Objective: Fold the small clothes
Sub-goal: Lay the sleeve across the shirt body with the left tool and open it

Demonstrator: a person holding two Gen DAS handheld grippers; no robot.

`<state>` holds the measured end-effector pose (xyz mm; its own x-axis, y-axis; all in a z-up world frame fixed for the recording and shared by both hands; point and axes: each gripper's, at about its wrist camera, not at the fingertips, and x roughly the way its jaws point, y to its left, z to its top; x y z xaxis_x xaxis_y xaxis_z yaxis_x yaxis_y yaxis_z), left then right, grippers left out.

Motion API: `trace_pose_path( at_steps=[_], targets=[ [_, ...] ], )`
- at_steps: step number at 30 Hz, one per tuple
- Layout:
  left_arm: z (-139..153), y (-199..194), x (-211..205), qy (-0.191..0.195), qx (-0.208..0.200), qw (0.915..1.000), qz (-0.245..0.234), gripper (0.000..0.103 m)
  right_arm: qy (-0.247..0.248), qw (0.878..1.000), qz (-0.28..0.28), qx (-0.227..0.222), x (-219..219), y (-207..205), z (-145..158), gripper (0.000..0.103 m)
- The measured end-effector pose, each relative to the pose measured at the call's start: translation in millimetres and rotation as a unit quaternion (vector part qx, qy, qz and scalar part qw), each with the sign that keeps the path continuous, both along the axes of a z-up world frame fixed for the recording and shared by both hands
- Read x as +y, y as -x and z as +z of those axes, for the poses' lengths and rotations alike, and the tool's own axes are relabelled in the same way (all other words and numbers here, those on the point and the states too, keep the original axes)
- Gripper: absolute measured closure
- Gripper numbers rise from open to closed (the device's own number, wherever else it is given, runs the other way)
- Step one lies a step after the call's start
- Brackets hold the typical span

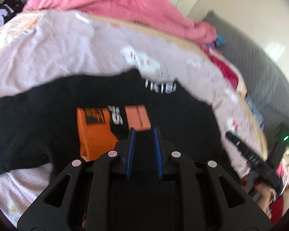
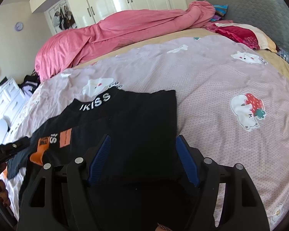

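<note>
- A black shirt (image 2: 129,115) lies on a pink sheet (image 2: 212,80) on the bed.
- The shirt has white letters on its neck (image 2: 95,102) and orange patches (image 1: 92,127) on its front.
- The shirt's right side is folded over, and the fold makes a straight edge.
- The left gripper (image 1: 144,132) hangs over the shirt, near the orange patches. Its jaws are almost pressed together, with a thin gap. I see nothing pinched between them.
- The right gripper (image 2: 143,140) is over the folded part of the shirt. Its jaws are spread wide, and black cloth shows between them. I cannot tell if they touch it.
- A pink blanket (image 2: 109,32) is bunched up at the far side of the bed.
- A grey pillow (image 2: 256,5) stands at the head of the bed.
</note>
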<state>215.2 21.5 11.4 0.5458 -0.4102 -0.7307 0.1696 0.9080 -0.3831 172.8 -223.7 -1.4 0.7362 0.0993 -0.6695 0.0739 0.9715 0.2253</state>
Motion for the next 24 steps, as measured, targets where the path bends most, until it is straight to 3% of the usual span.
trace_pose_path(
  at_steps=[4,7,13,16,18,24],
  targets=[
    [-31,-5,-9,-0.041,0.046,0.9981,-0.006,0.088,0.017,0.999,0.038,0.02,16,-4,-7,0.034],
    [-52,-4,-8,-0.026,0.079,0.9965,-0.016,0.088,0.025,0.998,0.055,0.03,25,-5,-11,0.034],
    [-55,-1,-9,-0.028,0.072,0.9969,-0.014,0.088,0.053,0.995,0.074,0.043,42,-10,-15,0.034],
    [-55,-1,-6,-0.024,0.074,0.9969,-0.014,0.088,0.078,0.991,0.057,0.094,38,-22,-35,0.03],
    [-54,-1,-5,-0.024,0.073,0.9969,-0.014,0.088,0.057,0.99,0.054,0.119,29,-27,-52,0.03],
    [-53,-1,-9,-0.024,0.073,0.997,-0.013,0.088,0.015,0.992,0.052,0.11,18,-25,-48,0.029]
  ],
)
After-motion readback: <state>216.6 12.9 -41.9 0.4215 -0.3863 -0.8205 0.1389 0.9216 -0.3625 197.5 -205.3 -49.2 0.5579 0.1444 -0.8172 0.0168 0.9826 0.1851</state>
